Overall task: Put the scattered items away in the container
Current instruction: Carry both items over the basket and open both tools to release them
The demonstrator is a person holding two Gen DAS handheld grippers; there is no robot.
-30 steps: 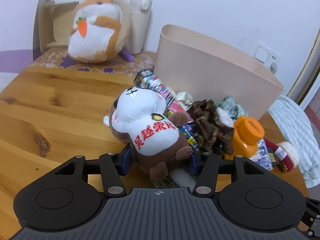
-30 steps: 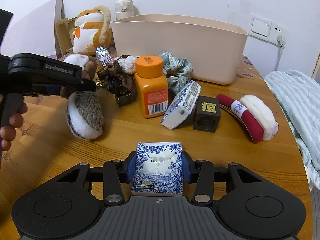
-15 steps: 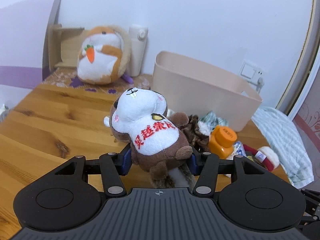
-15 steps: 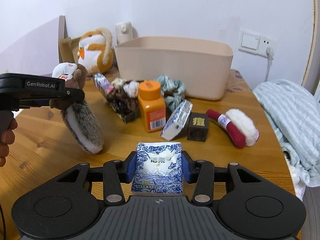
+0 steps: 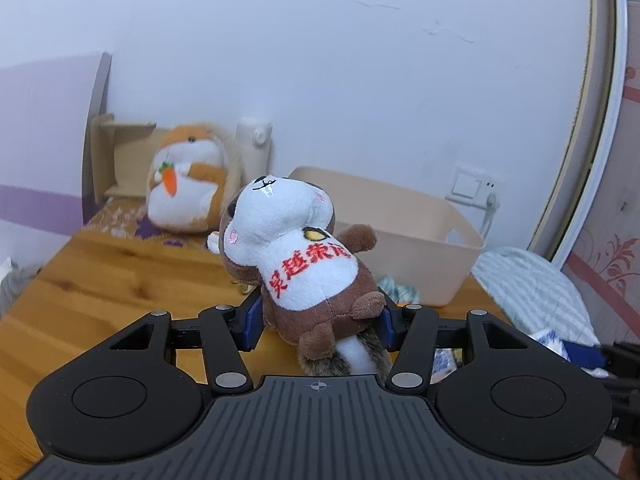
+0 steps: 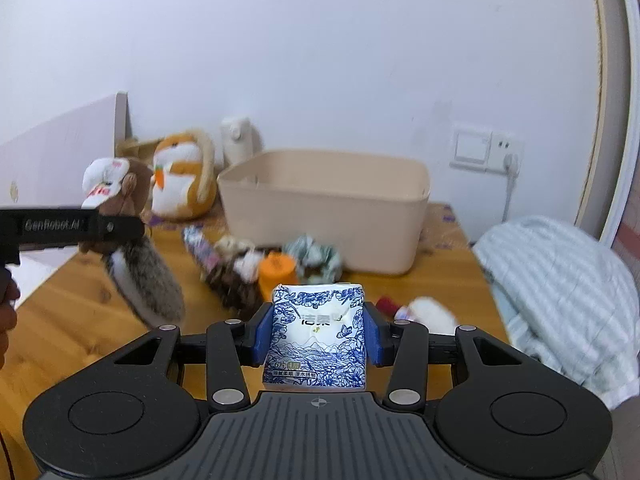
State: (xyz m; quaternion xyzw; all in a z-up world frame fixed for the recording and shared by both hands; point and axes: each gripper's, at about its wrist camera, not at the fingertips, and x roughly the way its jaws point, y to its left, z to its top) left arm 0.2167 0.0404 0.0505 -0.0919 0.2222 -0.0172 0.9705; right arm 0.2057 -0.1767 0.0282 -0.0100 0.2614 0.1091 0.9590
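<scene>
Since the earlier frames both grippers have risen from the wooden table with their loads; transfer to the container is judged next. The left gripper is clamped on a brown-and-white plush squirrel with red lettering. The right gripper is clamped on a blue-and-white floral tissue packet. The beige plastic tub stands ahead of both, beyond the remaining clutter including the orange-capped bottle.

Left gripper jaws clamp a plush squirrel above the table.
</scene>
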